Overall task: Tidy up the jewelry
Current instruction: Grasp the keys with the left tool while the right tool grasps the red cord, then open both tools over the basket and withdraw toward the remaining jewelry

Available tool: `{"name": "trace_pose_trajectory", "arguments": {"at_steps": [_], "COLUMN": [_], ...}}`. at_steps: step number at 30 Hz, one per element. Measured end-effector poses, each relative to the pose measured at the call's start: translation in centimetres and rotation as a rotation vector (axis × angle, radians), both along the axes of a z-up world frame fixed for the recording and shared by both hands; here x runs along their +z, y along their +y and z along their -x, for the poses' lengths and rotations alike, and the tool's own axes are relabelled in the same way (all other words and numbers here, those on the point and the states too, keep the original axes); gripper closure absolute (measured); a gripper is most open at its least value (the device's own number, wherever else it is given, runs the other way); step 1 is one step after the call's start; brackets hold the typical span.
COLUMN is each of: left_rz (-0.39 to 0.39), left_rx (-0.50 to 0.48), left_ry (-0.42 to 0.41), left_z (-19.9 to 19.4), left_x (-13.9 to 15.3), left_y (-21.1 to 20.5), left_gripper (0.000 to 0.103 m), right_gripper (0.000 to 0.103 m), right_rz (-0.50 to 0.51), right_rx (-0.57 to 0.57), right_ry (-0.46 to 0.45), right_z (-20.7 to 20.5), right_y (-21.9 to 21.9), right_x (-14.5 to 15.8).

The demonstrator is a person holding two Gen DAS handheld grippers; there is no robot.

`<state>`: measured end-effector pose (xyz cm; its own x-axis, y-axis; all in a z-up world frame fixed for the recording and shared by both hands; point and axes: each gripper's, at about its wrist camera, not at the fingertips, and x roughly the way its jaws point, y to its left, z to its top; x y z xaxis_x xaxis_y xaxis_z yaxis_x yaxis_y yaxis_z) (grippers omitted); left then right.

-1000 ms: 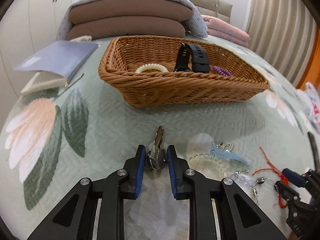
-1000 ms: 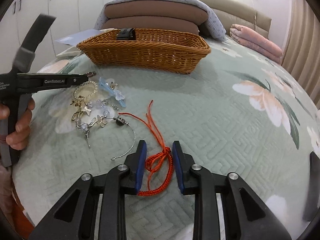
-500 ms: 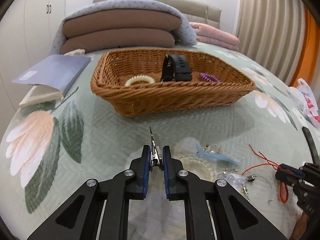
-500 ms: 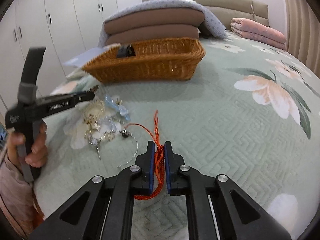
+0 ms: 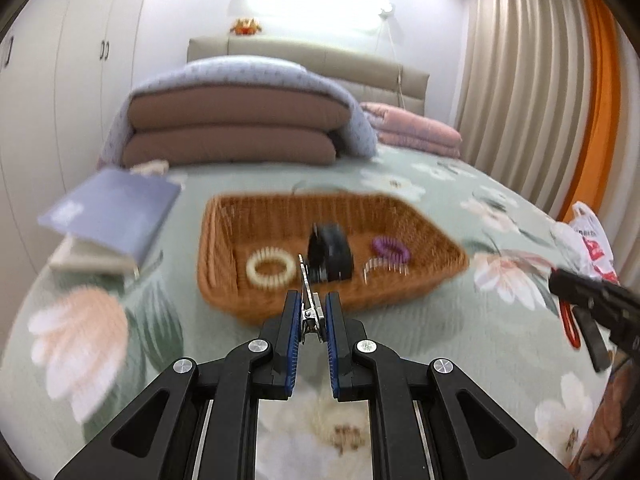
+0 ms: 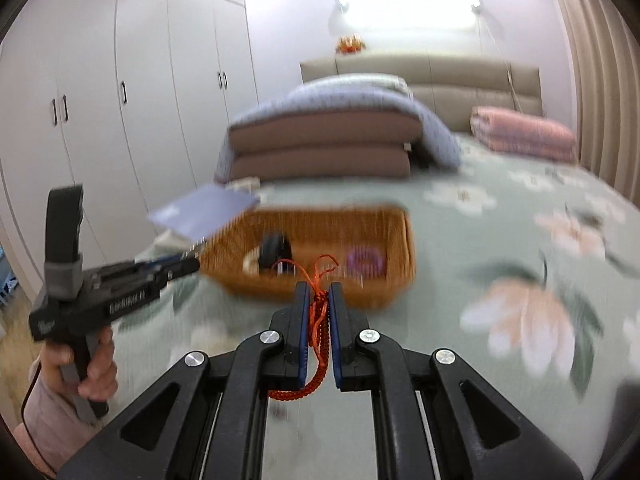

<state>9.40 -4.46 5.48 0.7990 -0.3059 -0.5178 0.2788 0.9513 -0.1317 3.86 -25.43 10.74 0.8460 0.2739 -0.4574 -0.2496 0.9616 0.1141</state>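
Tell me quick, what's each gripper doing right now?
Left gripper: closed on a silver hair clip.
Right gripper: closed on a red braided bracelet.

Brown woven basket (image 5: 420, 220), green floral bedspread (image 5: 500, 344).

left gripper (image 5: 312, 312): black, blue pads, silver screws | hand (image 6: 94, 372): bare skin, pink sleeve

Two wall lamps (image 5: 386, 12) above the headboard (image 6: 420, 72) blow out to white glare, lighting the room brightly and evenly. Motion blur smears the basket (image 5: 420, 280), book (image 5: 116, 212) and bedspread (image 6: 500, 240) in both views. Fisheye distortion bends the edges, and the corners go black.
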Motion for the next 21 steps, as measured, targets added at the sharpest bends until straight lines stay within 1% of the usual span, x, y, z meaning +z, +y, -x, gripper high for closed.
{"name": "trace_pose_trajectory", "arguments": {"at_steps": [3, 4, 7, 9, 10, 12, 14, 15, 17, 21], "left_rz": [0.019, 0.029, 0.090, 0.127, 0.142, 0.149, 0.135, 0.114, 0.095, 0.068], "left_rx": [0.001, 0.003, 0.009, 0.008, 0.012, 0.017, 0.017, 0.023, 0.025, 0.028], "left_ry": [-0.023, -0.022, -0.005, 0.013, 0.024, 0.045, 0.059, 0.061, 0.060, 0.068], "left_z": [-1.7, -2.4, -5.3, -6.9, -7.8, -8.8, -9.4, -9.5, -9.7, -10.1], "left_x": [1.6, 1.9, 2.3, 1.8, 1.3, 0.1, -1.0, -1.6, -2.1, -2.8], "left_y": [0.0, 0.0, 0.4, 0.7, 0.9, 1.0, 0.9, 0.8, 0.5, -0.1], "left_gripper": [0.091, 0.091, 0.091, 0.091, 0.091, 0.091, 0.091, 0.091, 0.091, 0.091], "right_gripper": [0.092, 0.092, 0.092, 0.092, 0.092, 0.092, 0.092, 0.092, 0.092, 0.092], "right_rz": [-0.002, -0.003, -0.032, -0.041, -0.064, -0.094, -0.105, -0.109, -0.110, -0.098], "right_rx": [-0.007, -0.017, -0.012, -0.021, -0.013, -0.004, -0.016, -0.016, -0.018, -0.019], "right_ry": [-0.048, -0.050, -0.038, -0.018, -0.003, 0.015, 0.045, 0.069, 0.105, 0.129], "right_z": [-3.1, -4.8, -8.7, -11.3, -12.9, -14.7, -16.3, -16.8, -17.5, -18.0], "right_y": [0.7, 1.0, 1.5, 1.7, 1.7, 1.6, 1.4, 1.3, 0.7, 0.6], "right_x": [1.9, 2.3, 2.3, 1.5, 0.6, -0.9, -2.9, -3.8, -5.1, -6.2]}}
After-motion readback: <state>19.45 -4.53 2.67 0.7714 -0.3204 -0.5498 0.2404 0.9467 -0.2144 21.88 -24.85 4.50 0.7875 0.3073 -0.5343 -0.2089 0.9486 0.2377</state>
